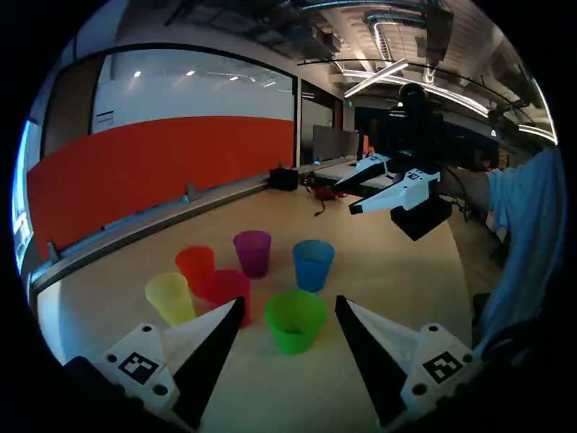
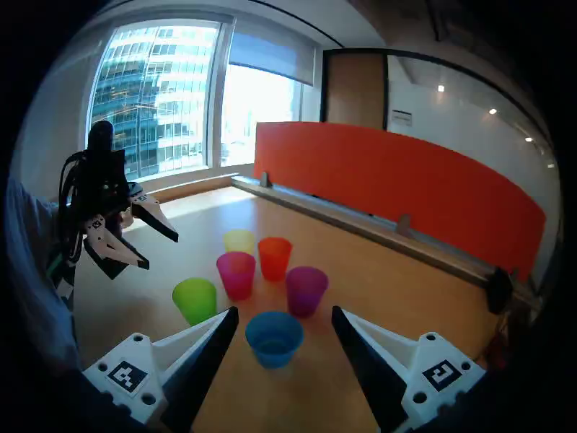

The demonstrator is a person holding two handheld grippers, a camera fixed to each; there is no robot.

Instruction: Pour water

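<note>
Green cup [image 1: 294, 320] mid-table [image 1: 404, 274] faces the left gripper [image 1: 288, 301], blue cup [image 2: 274, 338] the right gripper [image 2: 283, 310]; both spread wide, empty, likely lining up grasps.

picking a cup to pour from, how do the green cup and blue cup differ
Colour: the green cup is green, the blue cup blue. The green cup sits just ahead of the open left tool; the blue cup sits just ahead of the open right tool. The green cup neighbours the pink cup, the blue cup the purple cup. Both stand upright on the table, same shape, ungripped.
</note>
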